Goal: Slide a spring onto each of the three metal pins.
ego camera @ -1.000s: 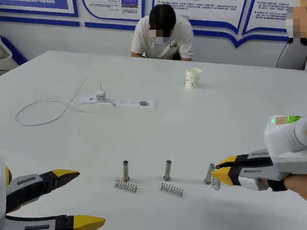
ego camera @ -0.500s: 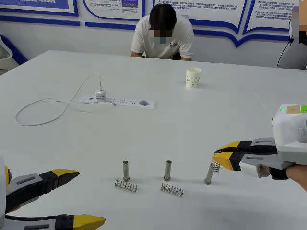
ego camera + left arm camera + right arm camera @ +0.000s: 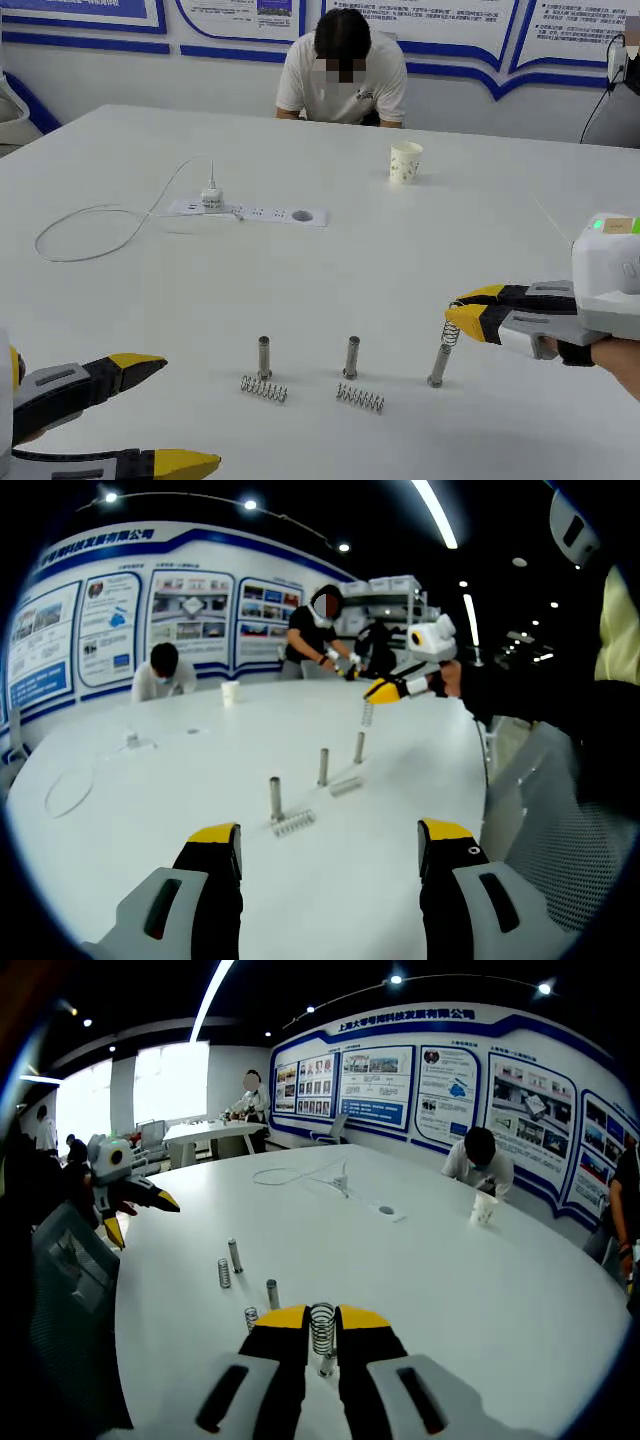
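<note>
- The right tool (image 3: 452, 312) is clenched on the held spring (image 3: 450, 333), to the right of the middle pin (image 3: 352, 357).
- The held spring hangs from the tool's tips, and its lower end meets the top of the right pin (image 3: 438, 366).
- The right pin leans, with its base on the worktop (image 3: 420, 240).
- In the right gripper view the jaws press on the spring's coils, with the pin just below.
- The middle pin stands upright, and a second spring (image 3: 359, 398) lies just in front of it.
- The left pin (image 3: 264, 357) stands upright to the left of the middle pin, with a third spring (image 3: 263, 389) lying at its foot.
- The left tool (image 3: 190, 412) is released, with its jaws wide apart and grasping nothing. It hovers well to the left of the middle pin and nearer the person.
- A cup (image 3: 405, 162) and a power strip (image 3: 250, 212) sit far behind the middle pin.
</note>
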### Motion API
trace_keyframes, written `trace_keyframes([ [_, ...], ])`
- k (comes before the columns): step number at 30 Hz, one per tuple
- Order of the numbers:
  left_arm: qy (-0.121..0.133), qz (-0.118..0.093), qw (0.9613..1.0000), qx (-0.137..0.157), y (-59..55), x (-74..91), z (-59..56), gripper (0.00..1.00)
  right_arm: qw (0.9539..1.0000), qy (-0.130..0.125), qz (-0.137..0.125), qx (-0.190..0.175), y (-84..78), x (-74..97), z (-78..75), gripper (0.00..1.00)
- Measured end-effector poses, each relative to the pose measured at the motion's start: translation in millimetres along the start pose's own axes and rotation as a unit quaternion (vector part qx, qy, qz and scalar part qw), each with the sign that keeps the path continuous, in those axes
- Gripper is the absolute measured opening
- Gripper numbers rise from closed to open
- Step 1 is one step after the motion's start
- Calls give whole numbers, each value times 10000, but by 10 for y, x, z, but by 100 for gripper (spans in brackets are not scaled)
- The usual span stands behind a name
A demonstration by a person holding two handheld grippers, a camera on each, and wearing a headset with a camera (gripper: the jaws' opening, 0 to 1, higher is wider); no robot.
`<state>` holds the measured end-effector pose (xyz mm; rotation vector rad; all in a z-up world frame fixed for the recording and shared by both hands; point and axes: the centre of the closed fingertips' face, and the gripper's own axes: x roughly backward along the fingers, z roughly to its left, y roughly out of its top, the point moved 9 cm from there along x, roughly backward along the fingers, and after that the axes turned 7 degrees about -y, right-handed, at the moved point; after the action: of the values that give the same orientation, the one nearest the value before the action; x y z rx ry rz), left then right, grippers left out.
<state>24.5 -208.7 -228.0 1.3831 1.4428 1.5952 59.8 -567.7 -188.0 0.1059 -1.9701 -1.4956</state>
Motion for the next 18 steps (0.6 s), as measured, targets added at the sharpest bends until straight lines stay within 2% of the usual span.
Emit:
trace_keyframes([
  [18, -5, 25, 10000, 23, -12, -4, 1, 73, 9997, -117, 16, -202, -135, -91, -60, 11],
])
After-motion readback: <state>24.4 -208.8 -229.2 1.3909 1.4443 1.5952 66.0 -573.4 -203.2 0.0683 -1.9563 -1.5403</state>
